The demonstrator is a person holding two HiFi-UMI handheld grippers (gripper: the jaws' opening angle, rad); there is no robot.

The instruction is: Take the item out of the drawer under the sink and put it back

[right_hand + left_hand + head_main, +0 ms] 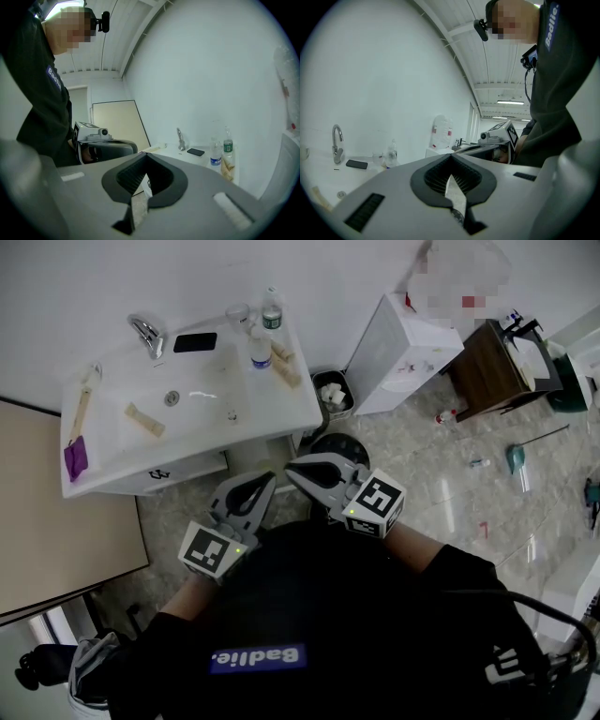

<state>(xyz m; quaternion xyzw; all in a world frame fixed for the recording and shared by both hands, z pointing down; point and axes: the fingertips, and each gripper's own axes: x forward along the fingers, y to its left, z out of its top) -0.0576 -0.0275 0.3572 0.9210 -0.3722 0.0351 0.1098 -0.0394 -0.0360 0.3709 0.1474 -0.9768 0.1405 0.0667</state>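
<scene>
The white sink cabinet [281,418] stands ahead of me at the upper left of the head view. Its drawer front [187,470], with a small dark handle [157,473], looks closed. My left gripper [265,481] hangs just in front of the cabinet's right end, jaws shut with nothing between them; in its own view the tips [451,157] meet. My right gripper [292,471] is right beside it, also shut and empty, tips [146,154] together. No item from the drawer is in sight.
On the sink top lie a faucet [145,332], a black phone [195,342], two bottles [261,348], wooden sticks [144,419] and a purple brush [75,457]. A small bin [332,395], a white appliance [403,352] and a brown table [487,371] stand to the right.
</scene>
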